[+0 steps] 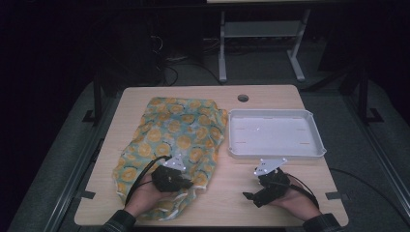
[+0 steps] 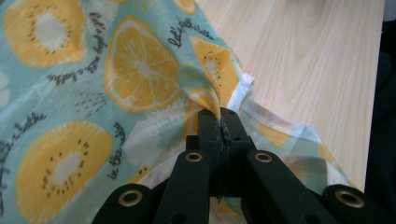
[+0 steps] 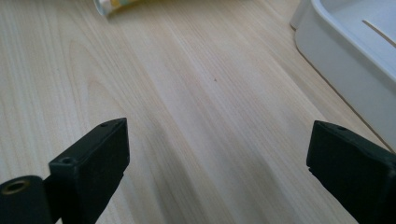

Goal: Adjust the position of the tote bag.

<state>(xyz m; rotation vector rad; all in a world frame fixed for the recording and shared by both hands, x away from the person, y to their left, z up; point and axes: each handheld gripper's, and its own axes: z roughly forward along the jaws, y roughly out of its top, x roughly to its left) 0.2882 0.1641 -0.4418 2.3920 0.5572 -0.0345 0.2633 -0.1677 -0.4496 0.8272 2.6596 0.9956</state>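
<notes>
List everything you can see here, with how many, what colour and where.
cloth: one, pale teal with yellow citrus and kiwi slices and dark lettering, rumpled on the table's left half
tray: one, white, rectangular, on the table's right half, nothing in it
table: one, light wood, with a round hole near its far edge
metal frame: one, grey, on the floor beyond the table
left gripper: one, black, shut on the cloth's near edge
right gripper: one, black, jaws wide apart over bare wood near the tray
hands: two, at the near edge, one on each gripper
</notes>
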